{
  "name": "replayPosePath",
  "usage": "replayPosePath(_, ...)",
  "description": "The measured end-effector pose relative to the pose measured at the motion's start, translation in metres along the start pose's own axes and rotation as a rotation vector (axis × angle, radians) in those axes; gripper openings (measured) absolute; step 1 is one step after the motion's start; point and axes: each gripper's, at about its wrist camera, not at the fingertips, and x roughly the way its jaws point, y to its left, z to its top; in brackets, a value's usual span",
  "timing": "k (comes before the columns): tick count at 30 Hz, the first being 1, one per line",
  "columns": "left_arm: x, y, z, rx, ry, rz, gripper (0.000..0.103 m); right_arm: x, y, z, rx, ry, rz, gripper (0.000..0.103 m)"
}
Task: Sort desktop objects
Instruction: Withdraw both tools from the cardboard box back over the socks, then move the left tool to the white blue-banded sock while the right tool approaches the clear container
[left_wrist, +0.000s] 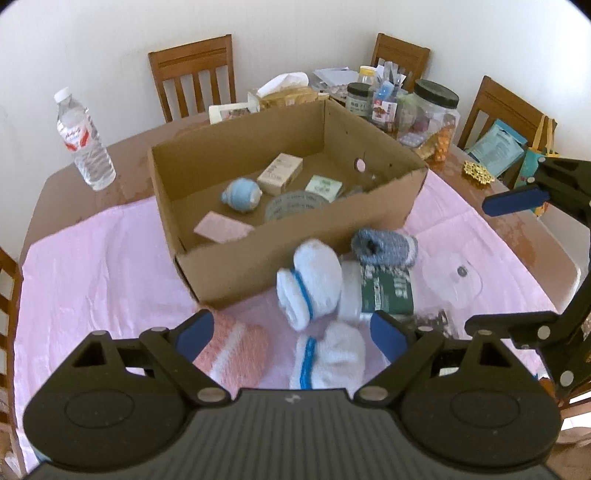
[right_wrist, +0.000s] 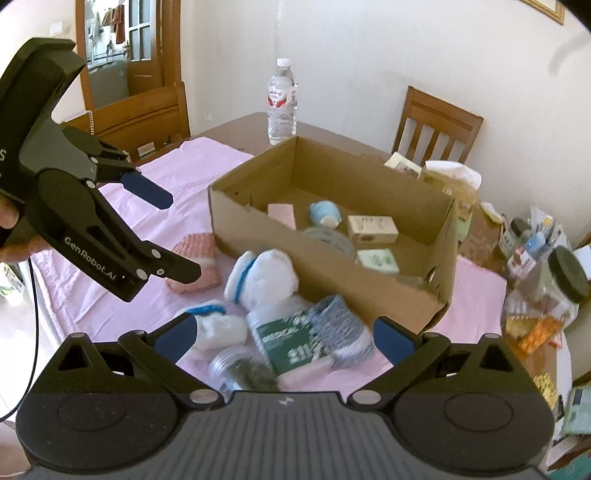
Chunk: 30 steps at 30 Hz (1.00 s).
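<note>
While both hands hung over the loose heap at the frame's lower centre, I had the left gripper (left_wrist: 291, 334) and right gripper (right_wrist: 284, 338) gaping wide, holding nothing. The cardboard box (left_wrist: 280, 258) above already held several things. I judged this the reach: next I needed one pair of jaws down around the white sock (left_wrist: 310, 280), clear of the bottle (left_wrist: 376, 293) touching it.

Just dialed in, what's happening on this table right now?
A person holds two grippers over a pile of socks; both are open and empty. The left gripper hangs over a white sock and a pink sock. The right gripper hangs over a green-labelled bottle and a grey sock. The box behind already holds several small items.
</note>
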Motion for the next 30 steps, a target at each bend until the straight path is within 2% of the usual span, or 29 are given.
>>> replayPosePath(12,0.012,-0.008,-0.041,0.0,0.009,0.02,0.092,0.008,0.018,-0.032,0.004,0.023,-0.01,0.103)
replayPosePath(23,0.036,-0.021,-0.06,-0.002,0.04,0.013,0.092,0.027,0.017,-0.083,0.052,0.143,0.032,0.103)
replayPosePath(30,0.04,-0.026,-0.065,-0.005,0.054,-0.008,0.092,0.042,0.014,-0.099,0.067,0.192,0.045,0.103)
